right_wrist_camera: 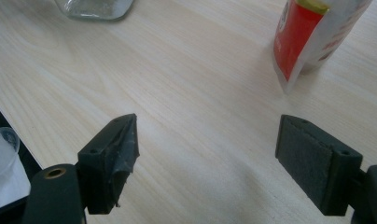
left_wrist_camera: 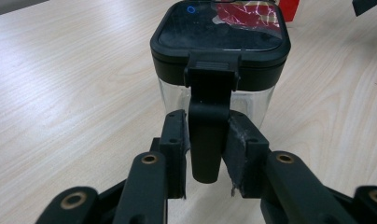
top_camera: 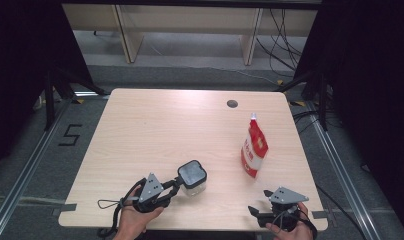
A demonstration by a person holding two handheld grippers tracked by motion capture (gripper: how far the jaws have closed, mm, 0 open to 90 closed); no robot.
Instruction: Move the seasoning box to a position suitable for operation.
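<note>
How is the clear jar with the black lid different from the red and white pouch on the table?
The jar is squat and square-cornered, with clear walls and a black lid; the pouch is taller, soft and printed red and white. The jar's black handle sits between the pads of the left gripper; the pouch stands apart, untouched, ahead of the open right gripper. Both stand upright on the wooden table.

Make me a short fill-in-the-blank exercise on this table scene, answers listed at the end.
1. The left gripper is shut on the jar's black ____.
2. The clear jar has a lid coloured ____.
3. The right gripper has its jaws ____.
4. The red and white pouch stands ____ on the table.

Answers: handle; black; open; upright
</note>
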